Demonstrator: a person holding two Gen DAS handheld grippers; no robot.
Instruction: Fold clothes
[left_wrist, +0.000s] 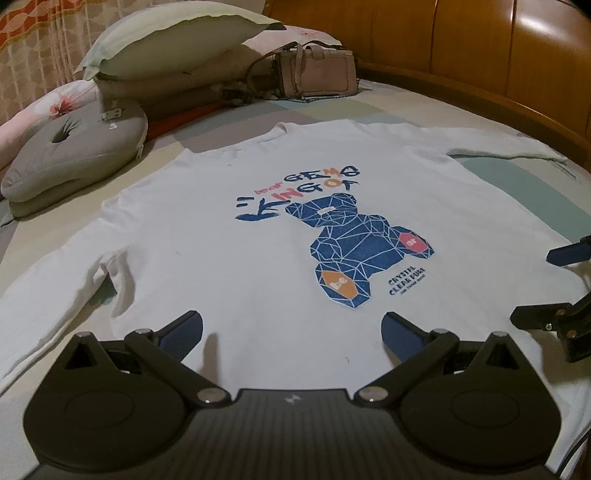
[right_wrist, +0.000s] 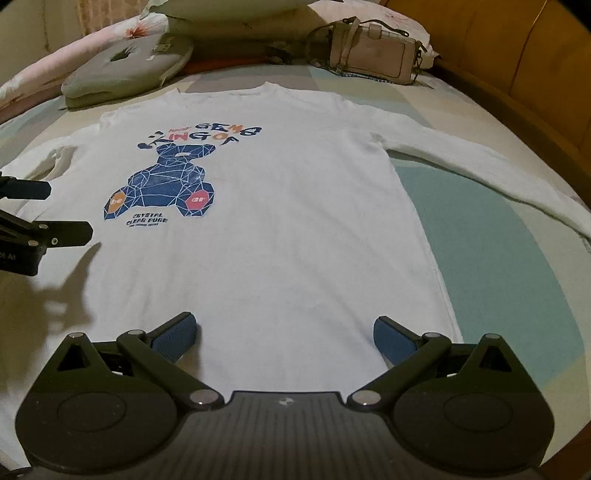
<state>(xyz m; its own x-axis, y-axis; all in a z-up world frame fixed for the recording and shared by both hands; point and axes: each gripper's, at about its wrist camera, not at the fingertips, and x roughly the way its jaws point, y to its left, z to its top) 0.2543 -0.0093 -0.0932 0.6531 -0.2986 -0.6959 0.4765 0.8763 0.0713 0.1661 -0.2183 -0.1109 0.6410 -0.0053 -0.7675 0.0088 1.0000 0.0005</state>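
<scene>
Bed (left_wrist: 424, 110): covered by a sheet in pale green and beige blocks, wooden headboard (left_wrist: 480, 48) behind. White long-sleeved shirt (left_wrist: 258, 258): lies flat, face up, in the middle of the bed, sleeves spread to either side, collar toward the headboard, blue bear print (left_wrist: 354, 247) on the chest. Pillows (left_wrist: 166, 40): stacked at the head of the bed. Grey cushion (left_wrist: 74, 162): beside the shirt's shoulder. Beige handbag (left_wrist: 317, 74): near the pillows, apart from the shirt. Left tongs (left_wrist: 291, 332): spread wide over the hem, holding nothing. Right tongs (right_wrist: 286, 334): likewise spread wide, empty, over the hem.
</scene>
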